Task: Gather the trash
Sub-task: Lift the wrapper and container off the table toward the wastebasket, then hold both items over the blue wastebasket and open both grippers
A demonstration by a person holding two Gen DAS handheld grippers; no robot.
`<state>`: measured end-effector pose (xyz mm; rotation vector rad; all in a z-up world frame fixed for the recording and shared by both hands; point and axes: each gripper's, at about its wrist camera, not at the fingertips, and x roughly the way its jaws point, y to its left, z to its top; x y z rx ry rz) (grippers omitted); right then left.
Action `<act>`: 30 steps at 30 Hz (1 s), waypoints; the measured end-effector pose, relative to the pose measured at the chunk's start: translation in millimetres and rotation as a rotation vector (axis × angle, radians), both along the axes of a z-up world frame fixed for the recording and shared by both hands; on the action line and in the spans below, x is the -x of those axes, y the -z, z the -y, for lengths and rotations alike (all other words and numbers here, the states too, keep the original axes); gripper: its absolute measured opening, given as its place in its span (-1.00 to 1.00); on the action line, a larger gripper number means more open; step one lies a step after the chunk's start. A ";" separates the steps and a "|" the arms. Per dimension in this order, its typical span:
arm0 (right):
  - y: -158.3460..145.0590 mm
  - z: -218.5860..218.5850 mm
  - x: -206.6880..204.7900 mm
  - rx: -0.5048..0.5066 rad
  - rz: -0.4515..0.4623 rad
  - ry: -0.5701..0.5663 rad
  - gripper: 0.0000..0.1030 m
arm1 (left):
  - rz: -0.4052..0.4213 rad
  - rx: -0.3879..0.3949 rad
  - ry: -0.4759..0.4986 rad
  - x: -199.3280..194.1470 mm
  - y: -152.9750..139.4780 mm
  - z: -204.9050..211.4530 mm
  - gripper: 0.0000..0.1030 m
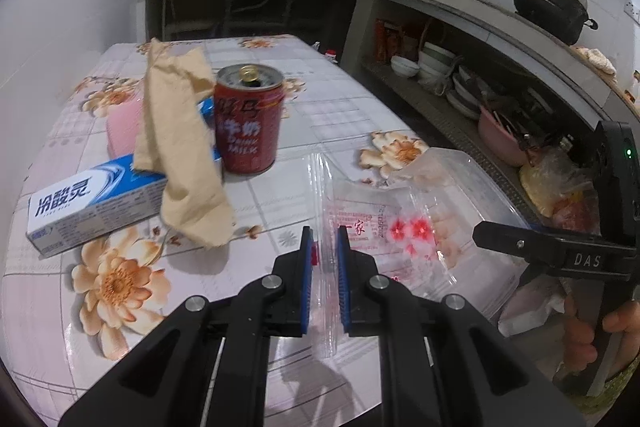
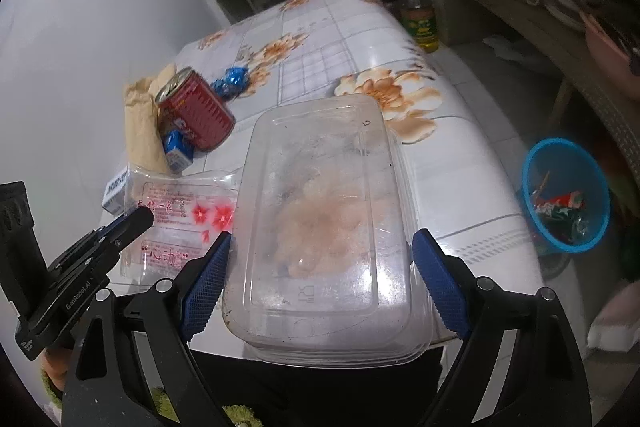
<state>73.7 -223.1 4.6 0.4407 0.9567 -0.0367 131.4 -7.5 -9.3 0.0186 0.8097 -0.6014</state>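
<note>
My left gripper [image 1: 324, 231] is shut on a clear plastic bag [image 1: 372, 227] with red print, its edge pinched between the blue pads; the same gripper [image 2: 136, 219] shows at the left of the right wrist view. A clear plastic food container [image 2: 320, 211] with pinkish residue stands at the table's near edge. My right gripper [image 2: 322, 239] is open, its pads wide on either side of the container, close to the walls but not pressing. A red drink can [image 1: 248, 123], crumpled brown paper [image 1: 180, 147] and a toothpaste box [image 1: 92, 203] lie further back.
A blue bin [image 2: 560, 167] holding wrappers stands on the floor right of the floral table [image 1: 340, 107]. A blue foil wrapper [image 2: 232, 81] lies behind the can. An oil bottle [image 2: 420, 15] stands past the far corner. Shelves with bowls and pots run along the right.
</note>
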 end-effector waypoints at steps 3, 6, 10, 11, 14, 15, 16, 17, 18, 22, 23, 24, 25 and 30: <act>-1.5 9.3 6.0 -0.012 0.012 0.023 0.63 | 0.006 0.005 0.014 0.0 -3.9 7.7 -0.80; -2.2 20.0 11.5 -0.029 0.023 0.043 0.63 | 0.014 0.009 0.029 -0.6 -8.6 17.2 -0.80; -2.3 36.4 18.6 -0.056 0.038 0.072 0.63 | 0.021 0.017 0.050 -1.6 -14.5 34.0 -0.80; -2.1 41.7 21.0 -0.064 0.044 0.083 0.63 | 0.024 0.016 0.061 -1.8 -16.4 40.4 -0.80; -0.8 56.9 28.6 -0.087 0.059 0.119 0.63 | 0.034 0.013 0.093 -1.8 -21.5 58.5 -0.80; 0.0 63.1 31.8 -0.098 0.065 0.134 0.63 | 0.042 0.010 0.111 -1.5 -24.3 69.1 -0.80; 1.3 69.6 34.9 -0.108 0.070 0.150 0.63 | 0.045 0.010 0.122 -1.6 -25.7 74.7 -0.80; 2.6 75.5 38.0 -0.117 0.073 0.164 0.63 | 0.049 0.011 0.135 -1.7 -28.0 82.8 -0.80; 4.3 81.3 40.6 -0.127 0.077 0.179 0.63 | 0.053 0.010 0.152 -2.1 -30.3 92.8 -0.80; 15.5 116.5 57.3 -0.213 0.101 0.264 0.63 | 0.057 0.002 0.233 -4.6 -36.2 137.6 -0.80; 17.1 125.0 62.1 -0.232 0.108 0.287 0.63 | 0.056 -0.004 0.260 -5.1 -36.8 152.2 -0.80; 19.3 134.1 67.8 -0.246 0.116 0.312 0.63 | 0.055 -0.009 0.281 -5.3 -37.4 164.0 -0.80; 22.2 147.8 76.4 -0.261 0.125 0.351 0.63 | 0.052 -0.016 0.308 -6.4 -37.4 179.1 -0.80; 41.2 204.8 111.7 -0.305 0.137 0.517 0.63 | 0.040 -0.069 0.456 -7.8 -33.8 266.2 -0.80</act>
